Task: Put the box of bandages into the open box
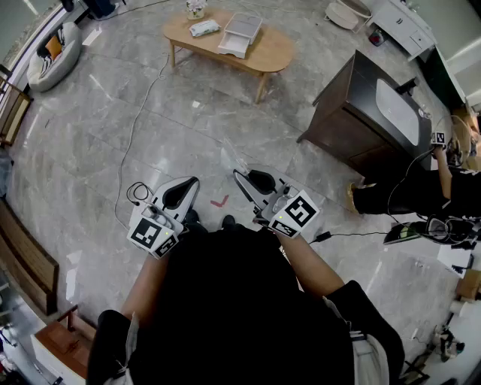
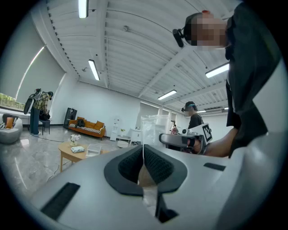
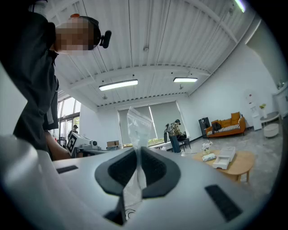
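Far ahead stands a wooden coffee table point(image 1: 267, 54). On it lie the pale box of bandages point(image 1: 204, 28) and the white open box point(image 1: 240, 34). Both grippers are held close to my body, well short of the table. My right gripper point(image 1: 237, 174) is shut on a clear plastic bag point(image 1: 229, 156); the film sticks up through its jaws point(image 3: 136, 150), as bag point(image 3: 137, 123) shows. My left gripper point(image 1: 195, 180) point(image 2: 143, 150) is shut with nothing seen in it. The right gripper view also shows the open box point(image 3: 224, 157) and the bandages point(image 3: 208, 157) on the table point(image 3: 238, 165).
A dark wooden cabinet point(image 1: 368, 113) stands to the right, with a seated person point(image 1: 421, 192) and cables beyond it. A cable point(image 1: 143, 98) runs over the grey floor toward the table. A vase of flowers point(image 1: 197, 9) is on the table. A beanbag chair point(image 1: 52, 53) sits far left.
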Action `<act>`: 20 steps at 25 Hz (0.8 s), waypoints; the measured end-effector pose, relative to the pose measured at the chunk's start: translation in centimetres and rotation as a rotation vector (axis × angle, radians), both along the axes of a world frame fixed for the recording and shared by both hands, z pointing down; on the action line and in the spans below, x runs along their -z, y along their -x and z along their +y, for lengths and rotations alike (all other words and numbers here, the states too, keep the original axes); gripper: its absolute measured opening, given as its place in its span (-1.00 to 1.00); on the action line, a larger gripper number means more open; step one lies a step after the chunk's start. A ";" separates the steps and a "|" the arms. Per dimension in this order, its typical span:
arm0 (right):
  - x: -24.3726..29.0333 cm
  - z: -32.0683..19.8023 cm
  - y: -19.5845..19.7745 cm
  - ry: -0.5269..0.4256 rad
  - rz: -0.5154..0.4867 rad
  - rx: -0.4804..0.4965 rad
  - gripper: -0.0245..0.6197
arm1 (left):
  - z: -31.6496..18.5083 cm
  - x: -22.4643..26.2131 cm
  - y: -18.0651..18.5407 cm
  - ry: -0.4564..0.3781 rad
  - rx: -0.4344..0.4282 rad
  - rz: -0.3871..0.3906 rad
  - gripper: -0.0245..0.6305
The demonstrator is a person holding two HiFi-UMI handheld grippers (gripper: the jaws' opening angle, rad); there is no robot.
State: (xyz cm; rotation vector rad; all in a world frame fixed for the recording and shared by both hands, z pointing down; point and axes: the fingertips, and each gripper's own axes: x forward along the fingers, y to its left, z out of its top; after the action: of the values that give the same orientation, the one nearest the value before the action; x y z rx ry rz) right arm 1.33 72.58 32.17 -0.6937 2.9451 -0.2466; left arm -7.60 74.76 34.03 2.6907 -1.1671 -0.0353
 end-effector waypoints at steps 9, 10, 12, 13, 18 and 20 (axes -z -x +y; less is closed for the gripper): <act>-0.6 0.7 -2.0 -0.021 0.051 0.107 -0.82 | 0.0 0.5 -2.2 0.012 -0.011 -0.016 -0.87; -0.7 1.0 -2.1 -0.025 0.069 0.126 -0.82 | 0.1 0.5 -2.3 0.018 -0.014 -0.018 -0.87; -0.7 1.2 -2.7 -0.023 0.077 0.139 -0.82 | 0.3 0.4 -2.7 0.028 -0.022 -0.025 -0.87; -0.6 1.3 -3.0 -0.019 0.067 0.141 -0.82 | 0.4 0.4 -2.8 0.030 -0.026 -0.026 -0.87; -0.6 0.6 -3.4 0.018 -0.008 0.109 -0.82 | 0.6 -0.5 -2.9 0.065 -0.046 -0.016 -0.87; -0.7 0.3 -3.7 0.027 -0.018 0.086 -0.82 | 0.4 -1.0 -3.3 0.085 -0.065 -0.012 -0.87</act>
State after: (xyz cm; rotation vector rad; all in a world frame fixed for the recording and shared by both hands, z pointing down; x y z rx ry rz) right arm 5.00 72.83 32.83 -0.5663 2.9633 -0.2993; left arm -4.27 75.19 35.05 2.6556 -1.0596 0.0391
